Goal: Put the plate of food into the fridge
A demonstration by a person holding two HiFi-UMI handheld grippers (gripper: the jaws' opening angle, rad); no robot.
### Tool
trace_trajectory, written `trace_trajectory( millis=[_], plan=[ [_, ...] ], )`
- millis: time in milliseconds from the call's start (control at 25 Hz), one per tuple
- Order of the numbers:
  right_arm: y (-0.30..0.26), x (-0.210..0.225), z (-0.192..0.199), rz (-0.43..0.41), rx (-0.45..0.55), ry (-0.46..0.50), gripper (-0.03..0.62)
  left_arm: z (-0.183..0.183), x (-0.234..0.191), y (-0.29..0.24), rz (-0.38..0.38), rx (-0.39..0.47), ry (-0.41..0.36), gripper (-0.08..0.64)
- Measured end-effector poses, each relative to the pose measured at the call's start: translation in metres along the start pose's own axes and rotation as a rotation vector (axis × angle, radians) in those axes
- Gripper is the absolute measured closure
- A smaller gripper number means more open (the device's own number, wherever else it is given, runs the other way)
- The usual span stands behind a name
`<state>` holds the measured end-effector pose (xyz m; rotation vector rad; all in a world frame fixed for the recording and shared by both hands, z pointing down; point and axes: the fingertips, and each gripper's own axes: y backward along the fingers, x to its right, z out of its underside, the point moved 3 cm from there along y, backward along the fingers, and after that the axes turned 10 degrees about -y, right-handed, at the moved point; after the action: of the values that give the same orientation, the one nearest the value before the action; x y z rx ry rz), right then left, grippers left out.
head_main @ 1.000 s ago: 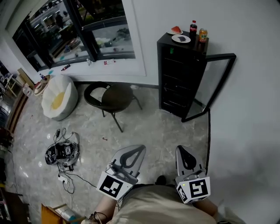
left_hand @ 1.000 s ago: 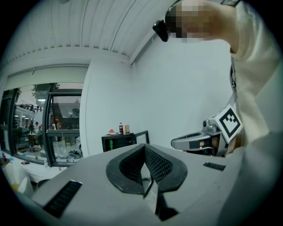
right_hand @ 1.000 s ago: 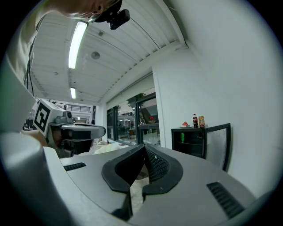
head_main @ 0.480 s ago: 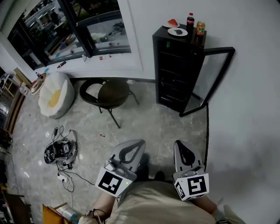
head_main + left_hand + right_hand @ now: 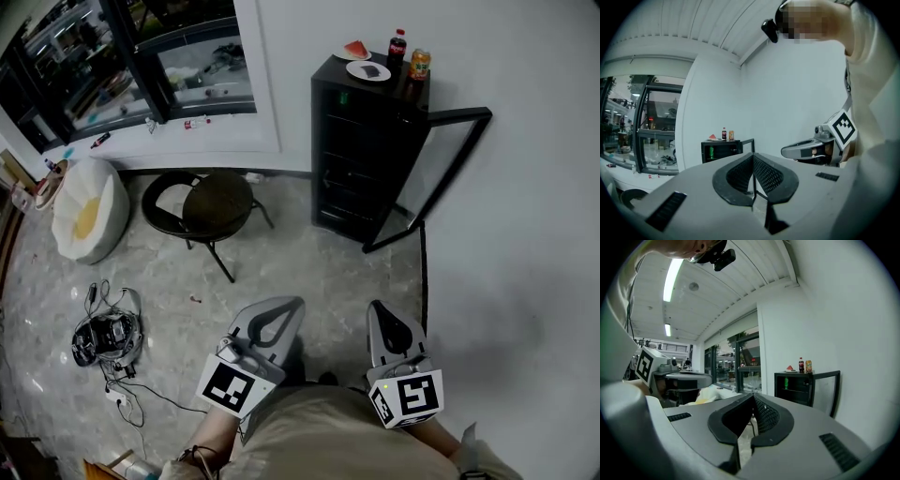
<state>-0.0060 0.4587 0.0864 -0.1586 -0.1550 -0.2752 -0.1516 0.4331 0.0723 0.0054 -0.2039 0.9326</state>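
Left tool (image 5: 292, 305) and right tool (image 5: 377, 309): both shut, nothing between the jaws, held low against the body. Plate of food (image 5: 368, 70) sat atop the black fridge (image 5: 361, 159), well ahead across the floor; fridge door (image 5: 427, 178) stood open. Right tool probably nearer in line.

The grey left gripper (image 5: 753, 158) has its jaws together, with nothing between them. Far beyond the tips, a low black fridge (image 5: 718, 152) stands against the white wall, its glass door (image 5: 746, 145) open on the right. On its top are a red food wedge (image 5: 713, 137), a dark bottle (image 5: 724, 133) and an orange can (image 5: 731, 135). The grey right gripper (image 5: 783, 151) lies near right.
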Motion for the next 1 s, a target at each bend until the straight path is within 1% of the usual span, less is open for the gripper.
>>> trace_trajectory(
  millis=[160, 320, 480, 640, 760, 880, 1000],
  plan=[
    [-0.032, -0.004, -0.007, 0.009, -0.010, 0.018, 0.571, 0.011, -0.037, -0.012, 0.017, -0.012, 0.005, 0.549],
    [-0.062, -0.010, -0.010, 0.018, -0.032, 0.029, 0.571, 0.022, -0.074, -0.020, 0.025, 0.004, 0.015, 0.549],
    [-0.087, -0.020, -0.008, 0.024, -0.062, 0.036, 0.571, 0.029, -0.097, -0.026, 0.048, 0.013, 0.052, 0.550],
    [-0.119, -0.045, -0.017, -0.005, -0.036, 0.057, 0.571, 0.029, -0.126, -0.019, 0.048, 0.052, 0.050, 0.549],
    [-0.137, -0.064, -0.020, -0.042, -0.023, 0.064, 0.571, 0.029, -0.141, -0.011, 0.097, 0.089, 0.052, 0.549],
    [-0.151, -0.080, -0.015, -0.075, -0.043, 0.066, 0.571, 0.036, -0.153, -0.004, 0.113, 0.087, 0.052, 0.549],
    [-0.161, -0.092, -0.012, -0.079, -0.058, 0.071, 0.571, 0.044, -0.163, 0.003, 0.108, 0.077, 0.062, 0.549]
  ],
)
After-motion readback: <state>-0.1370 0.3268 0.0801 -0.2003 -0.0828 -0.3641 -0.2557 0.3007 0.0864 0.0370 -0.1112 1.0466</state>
